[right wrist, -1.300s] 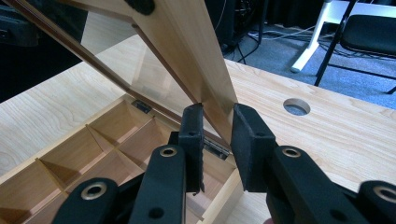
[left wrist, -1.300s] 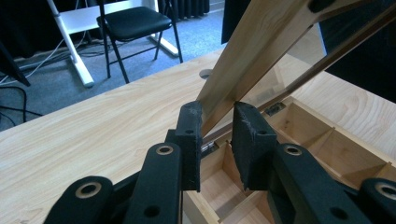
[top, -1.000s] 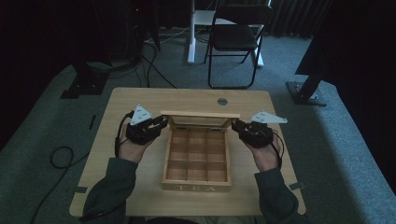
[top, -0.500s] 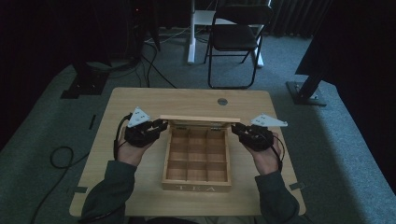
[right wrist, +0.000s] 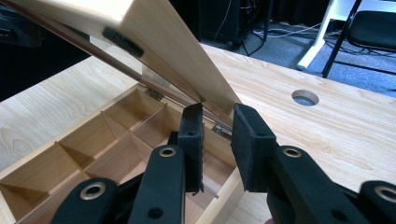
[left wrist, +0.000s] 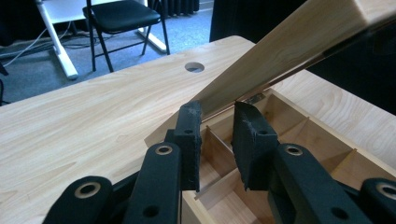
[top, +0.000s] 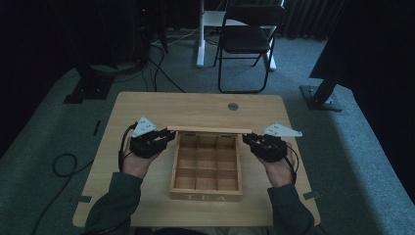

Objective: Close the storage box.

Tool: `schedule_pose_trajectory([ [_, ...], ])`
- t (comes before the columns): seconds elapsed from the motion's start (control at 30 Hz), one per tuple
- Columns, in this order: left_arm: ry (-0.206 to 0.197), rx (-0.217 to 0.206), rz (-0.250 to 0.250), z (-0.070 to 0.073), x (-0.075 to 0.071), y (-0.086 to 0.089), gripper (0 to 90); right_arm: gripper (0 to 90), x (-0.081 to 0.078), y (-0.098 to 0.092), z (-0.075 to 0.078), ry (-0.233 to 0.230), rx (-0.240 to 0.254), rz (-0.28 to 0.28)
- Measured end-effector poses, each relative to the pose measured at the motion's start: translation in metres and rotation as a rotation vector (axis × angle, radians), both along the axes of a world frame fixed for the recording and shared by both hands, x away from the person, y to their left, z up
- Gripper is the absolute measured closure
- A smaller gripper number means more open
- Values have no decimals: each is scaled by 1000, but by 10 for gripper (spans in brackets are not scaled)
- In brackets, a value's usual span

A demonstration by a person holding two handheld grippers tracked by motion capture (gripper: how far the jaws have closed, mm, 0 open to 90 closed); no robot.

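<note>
Lid [top: 205,130]: raised slightly higher than a second ago, tea box [top: 206,197] open.
Left tool [left wrist: 215,122]: clamped on lid's end.
Right tool [right wrist: 217,122]: clamped on lid's other end.

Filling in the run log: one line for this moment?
lid: raised | left claw: shut on lid | right claw: shut on lid | box: open

The high view is dim and soft, the room around the table [top: 147,105] sunk in near-black. Both gripper views are brighter, evenly lit, sharp on the table, slightly blurred beyond its far edge
</note>
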State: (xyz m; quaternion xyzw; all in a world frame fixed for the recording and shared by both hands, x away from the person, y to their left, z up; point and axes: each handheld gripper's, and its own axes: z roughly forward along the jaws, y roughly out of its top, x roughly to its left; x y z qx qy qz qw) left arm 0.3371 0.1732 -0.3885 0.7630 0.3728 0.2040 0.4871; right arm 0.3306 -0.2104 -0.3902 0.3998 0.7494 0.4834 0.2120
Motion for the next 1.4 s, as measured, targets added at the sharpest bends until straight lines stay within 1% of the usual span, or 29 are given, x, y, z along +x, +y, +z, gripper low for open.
schedule_pose_trajectory([
  [0.43, 3, 8, -5, -4, -6, 0, 728, 738, -5, -1, -4, 3, 1, 10],
  [0.6, 6, 9, -4, -5, -8, 0, 728, 738, -7, -2, -7, 15, 14, 11],
  [0.77, 10, 11, -8, -7, -10, 1, 729, 738, -8, -2, -9, 23, 13, 13],
  [0.9, 16, 3, -9, -8, -11, 1, 728, 739, -8, -4, -11, 33, 37, 21],
  [1.13, 18, 6, -12, -10, -14, 1, 729, 741, -11, -3, -12, 26, 23, 21],
  [1.4, 23, 12, -17, -12, -16, 2, 729, 743, -16, -4, -14, 25, 28, 25],
])
